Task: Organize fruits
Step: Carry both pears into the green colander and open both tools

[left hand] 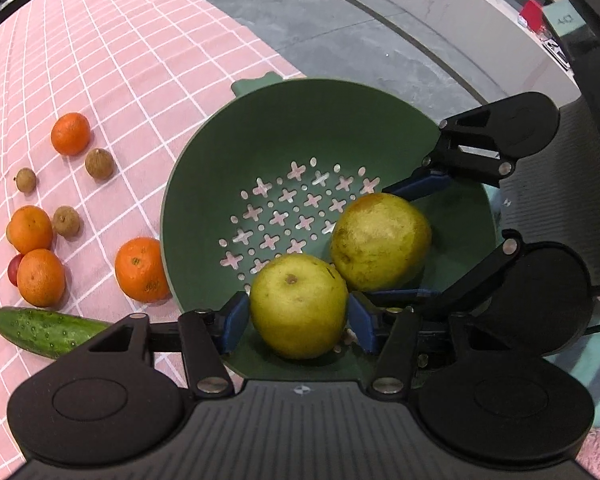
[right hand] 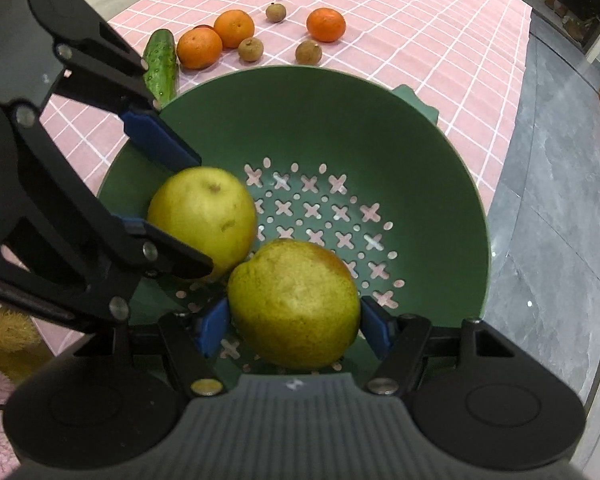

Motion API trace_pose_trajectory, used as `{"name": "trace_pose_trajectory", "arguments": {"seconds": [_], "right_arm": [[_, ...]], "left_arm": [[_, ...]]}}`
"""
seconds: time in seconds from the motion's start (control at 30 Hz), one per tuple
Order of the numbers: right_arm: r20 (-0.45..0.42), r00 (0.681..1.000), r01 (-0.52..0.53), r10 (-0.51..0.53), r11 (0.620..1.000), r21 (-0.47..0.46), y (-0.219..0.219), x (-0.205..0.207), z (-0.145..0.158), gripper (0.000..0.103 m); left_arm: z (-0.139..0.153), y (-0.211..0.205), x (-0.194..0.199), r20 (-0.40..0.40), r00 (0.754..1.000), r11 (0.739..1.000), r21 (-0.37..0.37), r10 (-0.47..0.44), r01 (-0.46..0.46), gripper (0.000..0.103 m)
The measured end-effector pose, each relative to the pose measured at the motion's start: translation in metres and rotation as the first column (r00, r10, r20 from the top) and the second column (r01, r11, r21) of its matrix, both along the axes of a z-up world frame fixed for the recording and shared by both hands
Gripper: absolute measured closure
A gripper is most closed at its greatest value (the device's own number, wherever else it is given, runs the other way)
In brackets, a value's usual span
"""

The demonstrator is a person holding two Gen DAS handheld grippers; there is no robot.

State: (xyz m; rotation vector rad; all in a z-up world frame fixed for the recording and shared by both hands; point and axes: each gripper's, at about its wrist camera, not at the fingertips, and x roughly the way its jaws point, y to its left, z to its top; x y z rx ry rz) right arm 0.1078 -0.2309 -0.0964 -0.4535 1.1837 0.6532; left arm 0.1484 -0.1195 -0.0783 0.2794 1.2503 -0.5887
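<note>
A green colander (left hand: 300,120) (right hand: 440,184) sits on the pink checked cloth. Two yellow-green pears lie inside it, touching. My left gripper (left hand: 298,320) reaches into the colander with its blue pads on either side of the near pear (left hand: 298,304), which also shows in the right wrist view (right hand: 202,216). My right gripper (right hand: 294,326) brackets the other pear (right hand: 294,308), seen further right in the left wrist view (left hand: 380,240). A small gap shows at both pads of each gripper. Several tangerines (left hand: 142,270) and longans (left hand: 99,163) lie on the cloth.
A cucumber (left hand: 48,332) (right hand: 161,62) lies on the cloth beside the colander. A small red fruit (left hand: 14,268) peeks from behind a tangerine. The table edge and grey floor (right hand: 560,240) lie just beyond the colander. Fluffy cloths (right hand: 4,340) lie near the gripper bodies.
</note>
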Motion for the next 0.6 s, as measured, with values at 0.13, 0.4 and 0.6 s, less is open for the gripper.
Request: {"name": "trace_pose_trajectory", "arguments": {"seconds": [0.13,0.4,0.6], "right_arm": [[0.010,1.000,-0.005,0.005,1.000,-0.006,-0.001,-0.002,0.000,0.037],[0.003,1.000,0.012,-0.012,0.999,-0.042,0.001,-0.001,-0.001,0.036],[-0.014,0.999,0.029,-0.029,0.998,-0.058,0.000,0.000,0.001,0.036]], "left_arm": [[0.000,0.002,0.002,-0.007,1.000,1.000,-0.020,0.013,-0.013,0.044],[0.002,0.007,0.000,0.008,0.999,0.999,-0.042,0.031,-0.031,0.042],[0.003,0.015,-0.001,0.012,0.999,0.995,-0.088,0.052,-0.051,0.038]]}}
